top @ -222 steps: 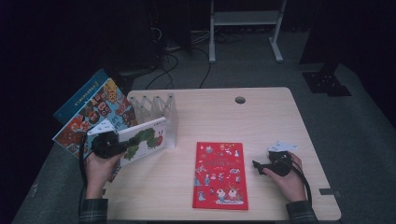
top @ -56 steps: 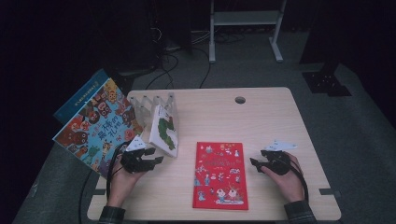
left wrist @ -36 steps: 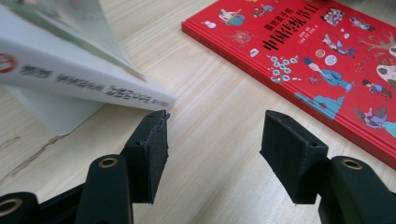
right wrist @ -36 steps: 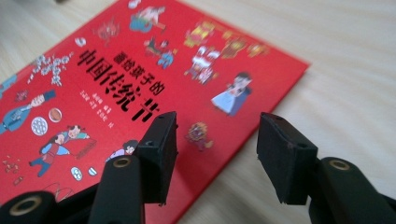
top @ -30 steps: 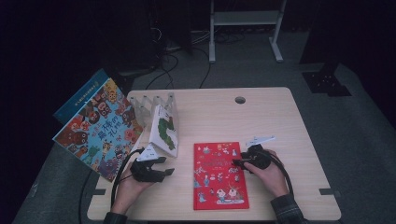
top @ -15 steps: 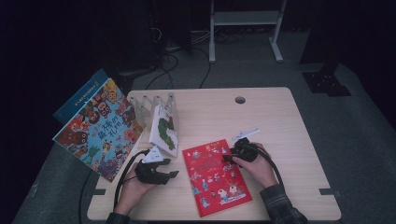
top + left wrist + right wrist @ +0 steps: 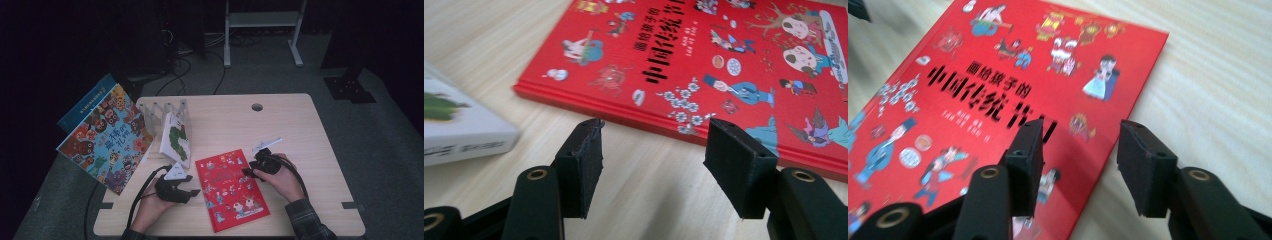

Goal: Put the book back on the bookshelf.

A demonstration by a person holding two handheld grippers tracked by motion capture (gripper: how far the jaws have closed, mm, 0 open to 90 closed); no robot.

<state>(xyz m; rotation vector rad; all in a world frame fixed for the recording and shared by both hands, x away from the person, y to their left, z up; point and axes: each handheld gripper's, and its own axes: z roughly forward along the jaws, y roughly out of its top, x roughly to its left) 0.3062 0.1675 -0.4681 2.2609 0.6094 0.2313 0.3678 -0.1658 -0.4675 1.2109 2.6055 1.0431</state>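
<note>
A red picture book lies flat on the wooden table, skewed with its top towards the left. My left gripper sits just left of it, jaws open and facing the book's spine edge without touching it. My right gripper hovers at the book's upper right edge. Its jaws have just been closing and still stand apart. One jaw is over the red cover and the other over bare table, and the book's edge runs below the gap, ungripped.
A white caterpillar book leans in a wire rack behind my left gripper; its corner lies close by. A large colourful book and a blue one stand at the table's left edge. A cable hole is at the back.
The red book has turned counter-clockwise. The right gripper has moved left onto its upper right edge, and the left gripper has moved right, closer to the book's left edge.
</note>
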